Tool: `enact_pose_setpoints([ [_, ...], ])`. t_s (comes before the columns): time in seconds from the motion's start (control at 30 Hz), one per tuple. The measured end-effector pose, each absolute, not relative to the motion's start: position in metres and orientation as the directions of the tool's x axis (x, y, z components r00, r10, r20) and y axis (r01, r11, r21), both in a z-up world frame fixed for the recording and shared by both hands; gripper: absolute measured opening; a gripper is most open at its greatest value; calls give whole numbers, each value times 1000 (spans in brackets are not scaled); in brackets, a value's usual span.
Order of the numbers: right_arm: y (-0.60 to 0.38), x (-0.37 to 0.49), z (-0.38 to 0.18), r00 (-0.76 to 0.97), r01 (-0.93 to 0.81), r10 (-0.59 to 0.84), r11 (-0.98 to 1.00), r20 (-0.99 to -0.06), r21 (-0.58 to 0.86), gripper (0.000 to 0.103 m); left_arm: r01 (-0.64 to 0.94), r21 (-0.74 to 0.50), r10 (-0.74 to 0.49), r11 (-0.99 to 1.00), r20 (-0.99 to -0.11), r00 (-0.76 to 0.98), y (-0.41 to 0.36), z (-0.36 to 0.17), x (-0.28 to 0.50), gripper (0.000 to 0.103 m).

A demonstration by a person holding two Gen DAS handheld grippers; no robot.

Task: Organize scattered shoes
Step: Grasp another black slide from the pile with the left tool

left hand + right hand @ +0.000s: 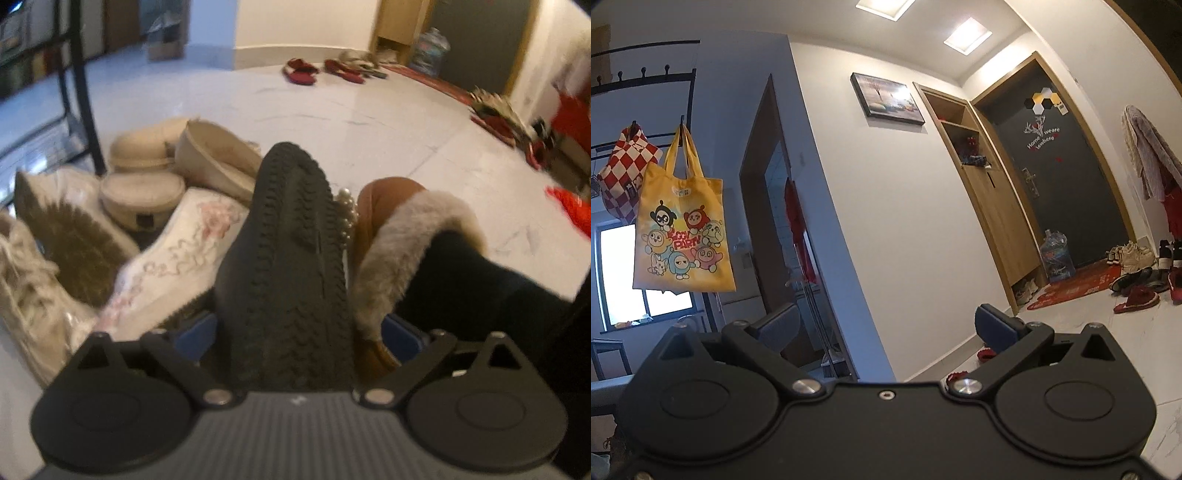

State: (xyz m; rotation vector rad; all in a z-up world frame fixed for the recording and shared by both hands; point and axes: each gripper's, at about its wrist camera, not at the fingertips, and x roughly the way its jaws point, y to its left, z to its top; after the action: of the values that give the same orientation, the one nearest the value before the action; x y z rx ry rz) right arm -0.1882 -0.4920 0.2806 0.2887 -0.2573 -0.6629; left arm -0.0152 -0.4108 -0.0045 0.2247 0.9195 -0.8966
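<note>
- Shoes: the left tool (pixel 295 332) is gripping a black-soled shoe (pixel 288 266), sole up, over a pale pile (pixel 147 192); red slippers (pixel 317 70) are lying far off, so sorting is remaining.
- The right tool (pixel 886 328) is gaping, holding nothing, pointing at the wall; more shoes (pixel 1137 273) are cluttering the doormat (pixel 1078 280).

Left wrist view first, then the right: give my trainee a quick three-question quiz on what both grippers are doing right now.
1. True or false: the left gripper is shut on the black-soled shoe, sole facing the camera.
2. Multiple choice: the right gripper is A) holding a red slipper, B) open and holding nothing, C) gripping the yellow tote bag.
3. Fill in: beside the held shoe, on its right, lies a brown ____-lined shoe.

Key: 1 true; 2 B; 3 fur.
</note>
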Motion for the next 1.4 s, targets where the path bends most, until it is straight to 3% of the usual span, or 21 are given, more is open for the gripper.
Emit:
enact_pose_setpoints([
  [0.4,-487,-178,279,776,564,-621,760,109,322,103,762,-95,-469,641,-834,291,-430,-15,-17,93],
  [0.53,-485,-175,280,781,564,-617,764,99,315,103,753,-33,-419,657,-847,328,-430,-17,-12,61],
  [0.7,-480,-171,283,779,568,-619,764,99,306,103,782,-21,-462,622,-817,345,-419,3,-22,49],
  [1.03,-445,-143,282,800,574,-592,802,97,167,103,778,-55,-556,626,-731,396,-383,76,-32,47],
  [1.4,-409,-110,278,830,550,-553,833,78,58,103,713,-123,-575,690,-691,438,-319,106,-20,46],
])
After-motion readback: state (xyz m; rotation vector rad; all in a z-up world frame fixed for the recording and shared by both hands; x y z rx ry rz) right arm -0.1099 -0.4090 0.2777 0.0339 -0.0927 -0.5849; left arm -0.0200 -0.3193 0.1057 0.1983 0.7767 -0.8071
